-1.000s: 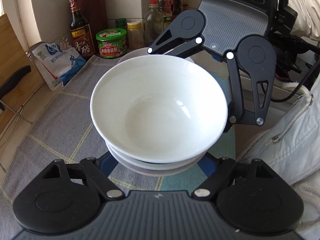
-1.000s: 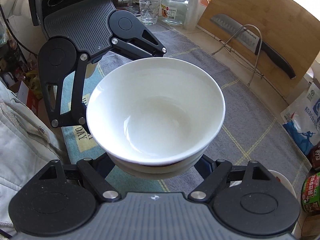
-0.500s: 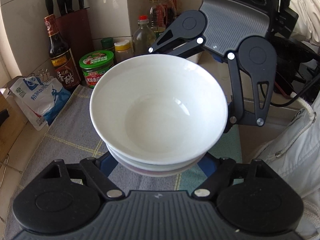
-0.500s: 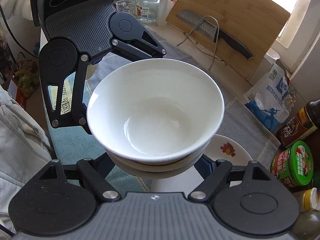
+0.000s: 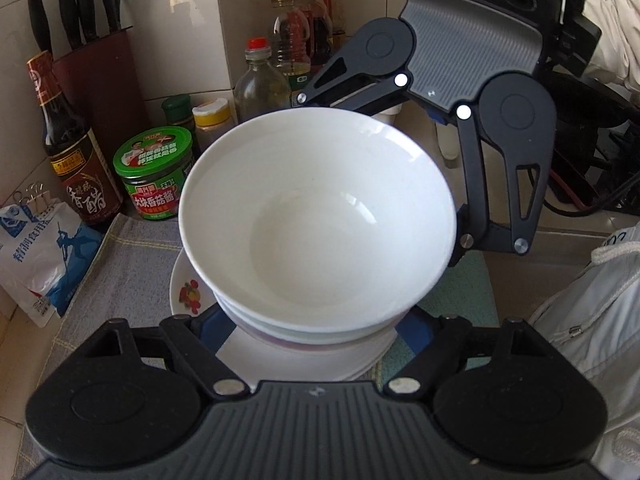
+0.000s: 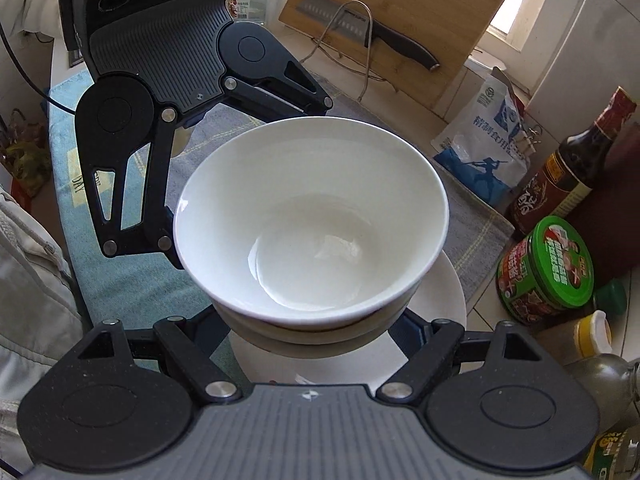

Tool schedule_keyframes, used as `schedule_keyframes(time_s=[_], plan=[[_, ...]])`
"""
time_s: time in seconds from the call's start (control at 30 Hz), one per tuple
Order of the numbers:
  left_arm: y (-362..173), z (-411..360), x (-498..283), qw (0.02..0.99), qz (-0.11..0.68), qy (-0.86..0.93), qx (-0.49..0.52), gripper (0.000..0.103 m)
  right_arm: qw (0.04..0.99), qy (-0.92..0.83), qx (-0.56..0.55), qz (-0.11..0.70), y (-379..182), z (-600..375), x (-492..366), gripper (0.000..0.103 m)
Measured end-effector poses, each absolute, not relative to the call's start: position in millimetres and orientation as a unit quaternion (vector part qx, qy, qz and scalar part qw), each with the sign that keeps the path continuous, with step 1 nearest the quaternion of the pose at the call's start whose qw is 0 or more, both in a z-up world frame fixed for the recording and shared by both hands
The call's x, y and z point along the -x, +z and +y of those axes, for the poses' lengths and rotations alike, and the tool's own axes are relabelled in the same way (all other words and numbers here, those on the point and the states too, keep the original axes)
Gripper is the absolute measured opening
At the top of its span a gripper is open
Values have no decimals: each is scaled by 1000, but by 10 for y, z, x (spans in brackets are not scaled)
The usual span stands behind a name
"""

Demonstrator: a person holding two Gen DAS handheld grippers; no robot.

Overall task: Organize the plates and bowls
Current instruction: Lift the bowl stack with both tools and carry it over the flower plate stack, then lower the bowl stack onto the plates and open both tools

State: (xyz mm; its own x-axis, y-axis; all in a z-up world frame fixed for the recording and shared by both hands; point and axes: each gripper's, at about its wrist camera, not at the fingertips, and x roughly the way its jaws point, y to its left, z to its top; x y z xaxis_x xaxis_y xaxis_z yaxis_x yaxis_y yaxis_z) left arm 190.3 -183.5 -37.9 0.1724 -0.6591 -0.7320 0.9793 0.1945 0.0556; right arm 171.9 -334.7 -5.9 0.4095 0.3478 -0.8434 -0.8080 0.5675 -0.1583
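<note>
Two wrist fisheye cams, each mounted behind its own jaws, tilted steeply down.

Left cam: v. close on bowl stack point(image 5: 316, 232), which fills centre. Faces far tiled wall w/ bottles and green jar point(image 5: 154, 172); right gripper point(image 5: 452, 184) opposite, at far right.

Right cam: same stack point(image 6: 312, 232), equally close, seen from opposite side. Faces cutting board point(image 6: 400, 20); left gripper point(image 6: 168, 184) at far left.

Shared: stack, plate point(image 5: 184, 288) beneath it, grey cloth point(image 6: 472, 216), jar, salt bag point(image 6: 484, 144), vinegar bottle point(image 5: 76, 164).

I see stacked white bowls point(image 5: 316, 216) upright, raised above white plates point(image 5: 188, 288) with fruit print on the grey cloth.
</note>
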Motion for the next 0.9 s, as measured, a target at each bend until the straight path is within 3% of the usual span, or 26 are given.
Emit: schedule_keyframes(time_s=[0.9], plan=[[-551, -2138, -2218, 709, 320, -563, -280, 84, 783, 366, 275, 421, -331, -3526, -2076, 88]])
